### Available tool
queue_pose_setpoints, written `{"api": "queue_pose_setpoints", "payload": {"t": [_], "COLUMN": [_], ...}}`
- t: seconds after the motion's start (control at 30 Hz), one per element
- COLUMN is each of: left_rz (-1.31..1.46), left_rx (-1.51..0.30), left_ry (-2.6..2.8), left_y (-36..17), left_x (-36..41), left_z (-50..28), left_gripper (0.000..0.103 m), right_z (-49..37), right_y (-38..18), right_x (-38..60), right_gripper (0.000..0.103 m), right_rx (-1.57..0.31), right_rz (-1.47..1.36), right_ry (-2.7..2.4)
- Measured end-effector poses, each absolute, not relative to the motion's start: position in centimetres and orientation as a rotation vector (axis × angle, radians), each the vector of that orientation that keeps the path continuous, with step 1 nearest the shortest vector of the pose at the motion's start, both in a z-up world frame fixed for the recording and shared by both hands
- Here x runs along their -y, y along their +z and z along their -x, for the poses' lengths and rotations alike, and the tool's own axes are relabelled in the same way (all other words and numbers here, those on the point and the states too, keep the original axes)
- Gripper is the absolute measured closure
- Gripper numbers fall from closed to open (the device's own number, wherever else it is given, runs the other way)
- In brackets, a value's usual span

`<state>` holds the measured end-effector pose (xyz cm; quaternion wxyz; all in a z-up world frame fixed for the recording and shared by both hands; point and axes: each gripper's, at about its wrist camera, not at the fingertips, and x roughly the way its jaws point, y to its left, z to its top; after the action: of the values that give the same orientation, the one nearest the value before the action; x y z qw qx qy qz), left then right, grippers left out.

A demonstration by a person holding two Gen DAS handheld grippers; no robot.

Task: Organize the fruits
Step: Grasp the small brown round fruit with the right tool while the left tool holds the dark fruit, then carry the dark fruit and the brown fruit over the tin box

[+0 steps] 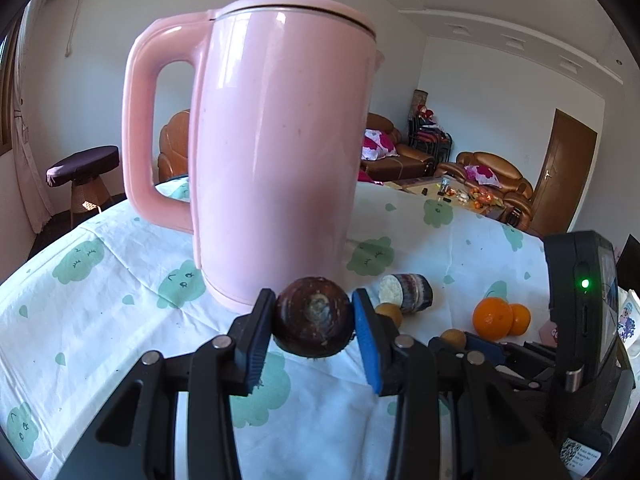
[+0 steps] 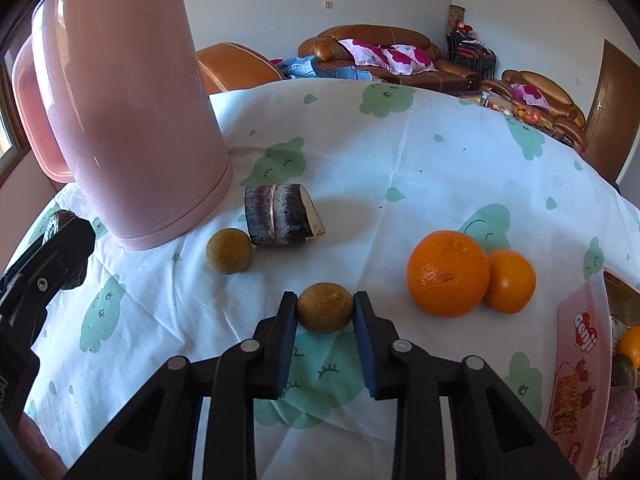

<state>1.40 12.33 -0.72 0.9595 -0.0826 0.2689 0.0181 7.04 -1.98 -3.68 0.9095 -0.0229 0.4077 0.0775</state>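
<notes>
My left gripper (image 1: pixel 314 320) is shut on a dark brown round fruit (image 1: pixel 314 322), held above the tablecloth in front of the pink kettle (image 1: pixel 276 152). My right gripper (image 2: pixel 325 310) is shut on a small brown-green round fruit (image 2: pixel 325 307) just above the cloth. A second small brown fruit (image 2: pixel 229 250) lies beside a cut purple-skinned piece (image 2: pixel 280 214). Two oranges (image 2: pixel 448 273) sit touching at the right; they also show in the left wrist view (image 1: pixel 493 318). The left gripper shows at the left edge of the right wrist view (image 2: pixel 60 248).
The pink kettle (image 2: pixel 120 112) stands at the table's left. A pink plastic container (image 2: pixel 580 360) with an orange and other food in it sits at the right edge. The white tablecloth (image 2: pixel 400 160) with green clouds covers the table. Sofas stand behind.
</notes>
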Motion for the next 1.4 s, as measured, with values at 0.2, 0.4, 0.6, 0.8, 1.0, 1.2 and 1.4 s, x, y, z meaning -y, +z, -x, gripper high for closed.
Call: {"api": "queue_pose_setpoints", "payload": {"t": [0.2, 0.4, 0.6, 0.8, 1.0, 1.2, 1.4], "left_rz": [0.138, 0.110, 0.084, 0.042, 0.039, 0.027, 0.031], "left_rx": [-0.514, -0.490, -0.458, -0.438, -0.432, -0.430, -0.432], "left_ry": [0.050, 0.056, 0.065, 0.067, 0.083, 0.095, 0.099], "left_y": [-0.4, -0.2, 0.1, 0.3, 0.4, 0.4, 0.4], "left_x": [-11.9, -11.5, -11.0, -10.3, -10.3, -10.0, -9.7], "left_z": [-0.8, -0.3, 0.2, 0.5, 0.7, 1.1, 1.6], "left_gripper": [0.062, 0.062, 0.062, 0.062, 0.062, 0.062, 0.062], "right_z": [-2.1, 1.4, 2.9, 3.9, 4.8, 5.5, 6.1], "right_y": [-0.4, 1.0, 1.1, 1.2, 1.2, 1.1, 1.2], "right_x": [2.0, 2.3, 2.4, 2.4, 3.0, 3.6, 4.1], "right_gripper": [0.073, 0.073, 0.073, 0.073, 0.073, 0.073, 0.073], "right_rx": [-0.552, -0.423, -0.394, -0.387, -0.387, -0.388, -0.384], "right_rz": [0.067, 0.067, 0.064, 0.067, 0.053, 0.049, 0.050], "right_ry": [0.159, 0.112, 0.105, 0.106, 0.109, 0.109, 0.100]}}
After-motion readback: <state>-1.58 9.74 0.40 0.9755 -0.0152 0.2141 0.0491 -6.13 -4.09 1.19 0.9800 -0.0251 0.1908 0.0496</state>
